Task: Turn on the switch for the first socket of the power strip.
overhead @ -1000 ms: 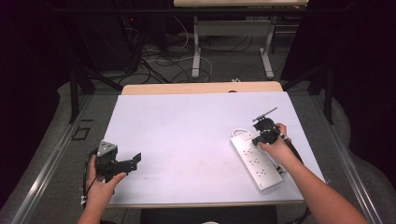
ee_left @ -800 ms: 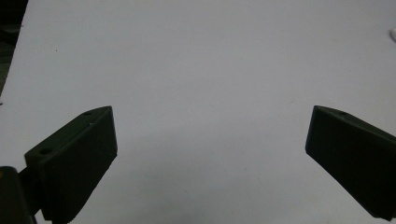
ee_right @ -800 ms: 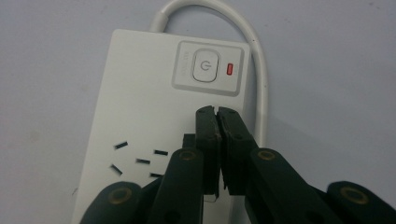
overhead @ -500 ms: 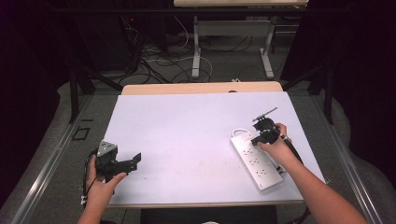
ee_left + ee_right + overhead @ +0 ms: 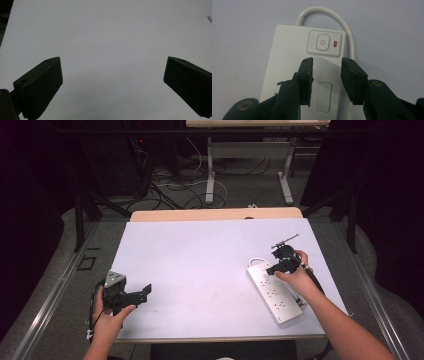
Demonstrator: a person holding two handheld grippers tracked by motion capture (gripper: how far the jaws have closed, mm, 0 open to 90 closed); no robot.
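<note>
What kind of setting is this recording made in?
Probably a lab or workshop: a plain white-topped table, loose cables across the floor behind it, and another bench's metal legs beyond, all against dark surroundings.

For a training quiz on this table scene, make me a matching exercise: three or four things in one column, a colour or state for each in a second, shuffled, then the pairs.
Things:
1. power strip
2. indicator light
3. left gripper
4. right gripper

Colour or state:
A. red
B. jaws wide apart over the bare table
C. white, lying flat at the table's right side
D. jaws part open above the strip, just been opening, nothing between them

Pairs: 1-C, 2-A, 3-B, 4-D
</note>
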